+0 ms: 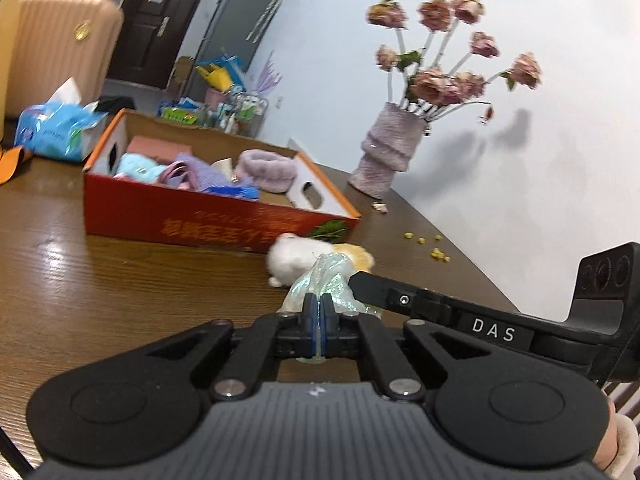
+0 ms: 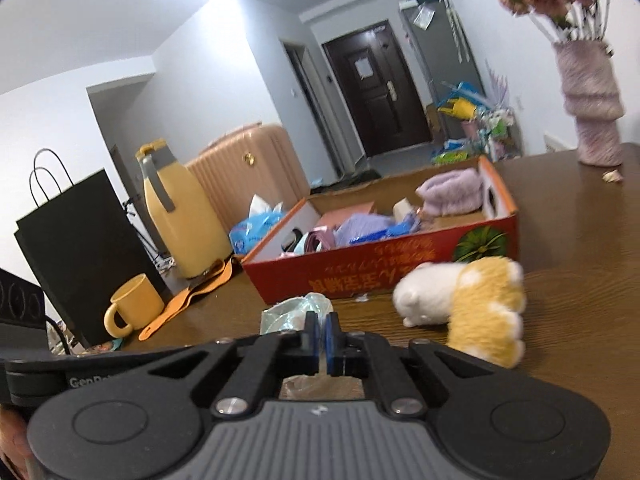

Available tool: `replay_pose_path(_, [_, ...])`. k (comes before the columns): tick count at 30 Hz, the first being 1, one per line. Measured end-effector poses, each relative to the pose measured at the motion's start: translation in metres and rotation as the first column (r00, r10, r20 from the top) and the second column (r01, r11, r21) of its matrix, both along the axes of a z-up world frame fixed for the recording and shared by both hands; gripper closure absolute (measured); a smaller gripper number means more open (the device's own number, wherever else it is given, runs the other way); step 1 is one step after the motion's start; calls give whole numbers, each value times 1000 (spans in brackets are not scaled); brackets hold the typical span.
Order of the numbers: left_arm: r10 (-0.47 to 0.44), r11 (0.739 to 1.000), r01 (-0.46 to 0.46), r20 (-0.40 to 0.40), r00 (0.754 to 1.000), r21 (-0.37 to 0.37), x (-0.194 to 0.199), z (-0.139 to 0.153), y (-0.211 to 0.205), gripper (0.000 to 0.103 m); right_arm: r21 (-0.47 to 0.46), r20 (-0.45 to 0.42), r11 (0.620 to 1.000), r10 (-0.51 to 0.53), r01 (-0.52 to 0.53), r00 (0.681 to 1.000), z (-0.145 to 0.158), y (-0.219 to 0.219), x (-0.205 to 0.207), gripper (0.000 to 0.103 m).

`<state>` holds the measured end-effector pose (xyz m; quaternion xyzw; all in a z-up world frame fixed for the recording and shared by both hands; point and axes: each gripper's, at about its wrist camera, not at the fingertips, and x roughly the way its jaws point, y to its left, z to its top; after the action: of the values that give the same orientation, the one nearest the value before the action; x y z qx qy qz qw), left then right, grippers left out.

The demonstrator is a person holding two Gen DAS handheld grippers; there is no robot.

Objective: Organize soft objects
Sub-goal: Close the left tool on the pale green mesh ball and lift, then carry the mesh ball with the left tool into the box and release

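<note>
Both grippers, left gripper (image 1: pixel 319 307) and right gripper (image 2: pixel 320 326), pinched one crinkly pale-green translucent plastic bag (image 1: pixel 320 280) above the table's front edge; likely next, carrying it into the red cardboard box (image 1: pixel 208 216).

You see pink vase (image 1: pixel 386 152) of faded roses (image 1: pixel 448 44) at table's (image 1: pixel 100 280) far edge; yellow mug (image 2: pixel 134 306), thermos (image 2: pixel 182 212), black bag (image 2: pixel 80 248) opposite.

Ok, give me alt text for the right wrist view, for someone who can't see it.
The right gripper is shut on a crumpled pale-green translucent plastic bag above a brown wooden table. Beyond it lie a white-and-yellow plush toy and an open red cardboard box of soft items, with a yellow mug at left.
</note>
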<state>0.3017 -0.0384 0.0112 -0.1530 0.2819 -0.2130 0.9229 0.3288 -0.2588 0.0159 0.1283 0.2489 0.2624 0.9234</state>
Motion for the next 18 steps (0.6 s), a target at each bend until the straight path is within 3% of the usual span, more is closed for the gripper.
replay_pose_path(10, [-66,998,65,69,995,18,15,25,-31,101,-15,88,997,-68,69,994,30,-26,-2,100])
replay_pose_path(18, [-108,994,108,93,990,2,110,43,-37,101,-46,142,993,-101,108,985,57,-31,70,100])
